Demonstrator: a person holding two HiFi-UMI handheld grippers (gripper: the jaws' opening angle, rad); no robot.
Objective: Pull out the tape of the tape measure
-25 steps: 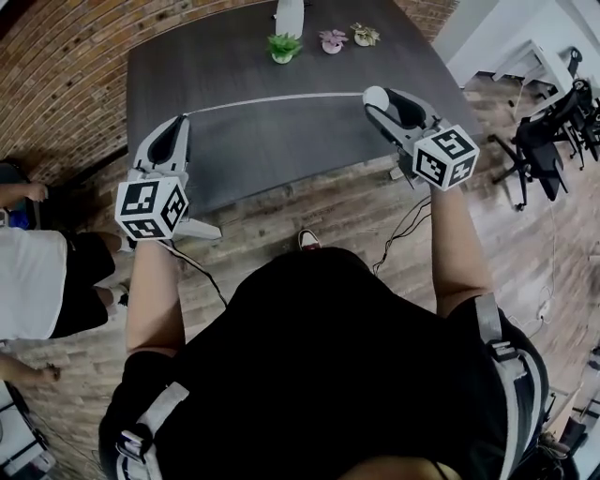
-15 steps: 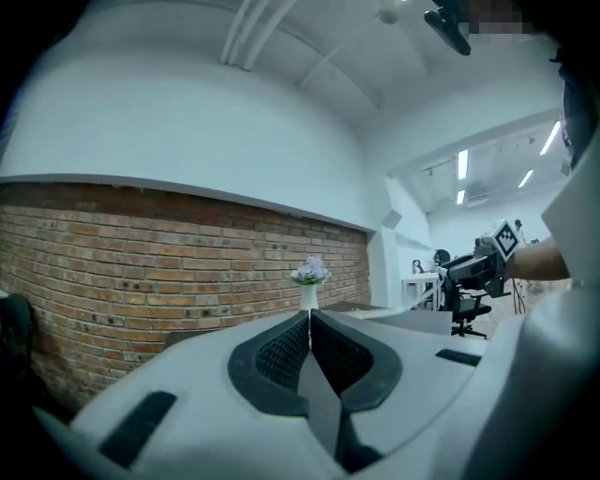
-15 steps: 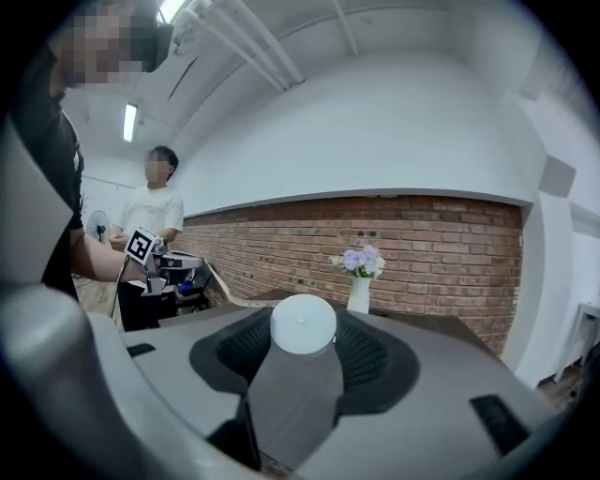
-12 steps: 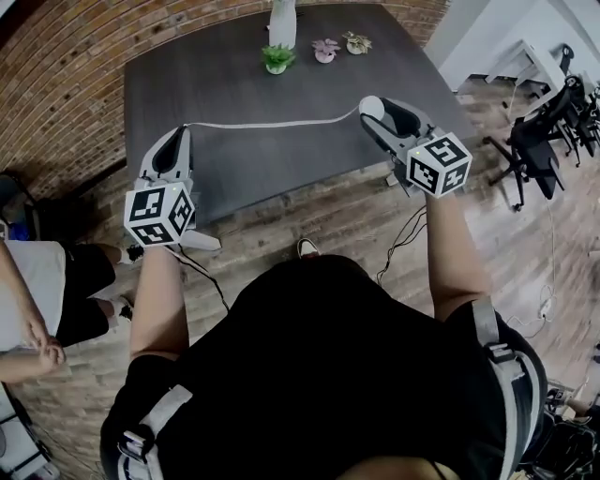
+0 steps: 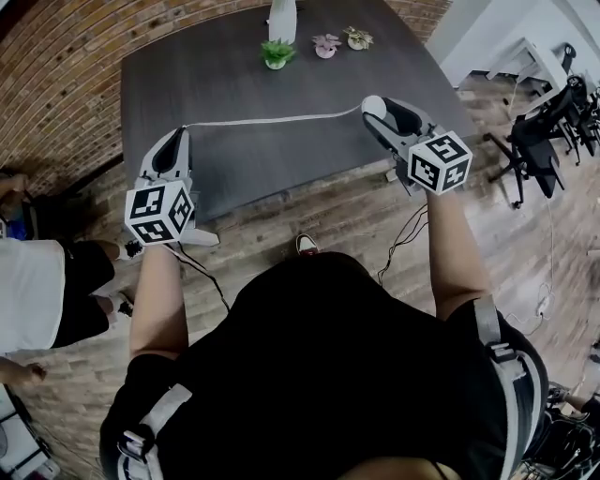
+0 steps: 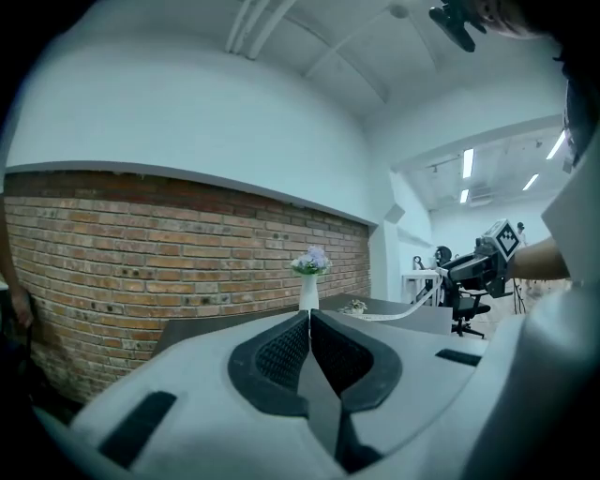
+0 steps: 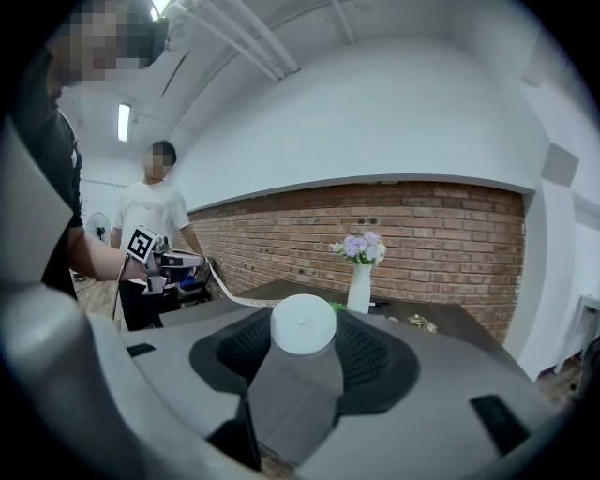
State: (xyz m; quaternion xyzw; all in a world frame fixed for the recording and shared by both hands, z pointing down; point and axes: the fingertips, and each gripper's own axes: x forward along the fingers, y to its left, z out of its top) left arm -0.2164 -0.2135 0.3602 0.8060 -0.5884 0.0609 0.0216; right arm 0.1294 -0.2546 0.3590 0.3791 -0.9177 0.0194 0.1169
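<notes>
A white tape (image 5: 272,119) stretches over the dark grey table (image 5: 244,159) between my two grippers. In the head view my left gripper (image 5: 182,129) is shut on the tape's end at the left. In the left gripper view its jaws (image 6: 308,323) are pressed together, and the tape (image 6: 405,313) runs off to the right. My right gripper (image 5: 378,111) is shut on the round white tape measure case (image 5: 373,103). The case (image 7: 303,324) sits between the right gripper's pads (image 7: 367,354), and the tape (image 7: 230,296) leads left towards the other gripper.
A white vase (image 5: 281,14) and three small potted plants (image 5: 276,53) stand at the table's far edge. Office chairs (image 5: 539,141) are at the right. A person in a white shirt (image 5: 28,291) stands at the left. Cables (image 5: 403,234) lie on the wooden floor.
Both grippers keep their grips and stay about as far apart. The tape, straight a second ago, now bows slightly near the case. The person at the left has shifted.
</notes>
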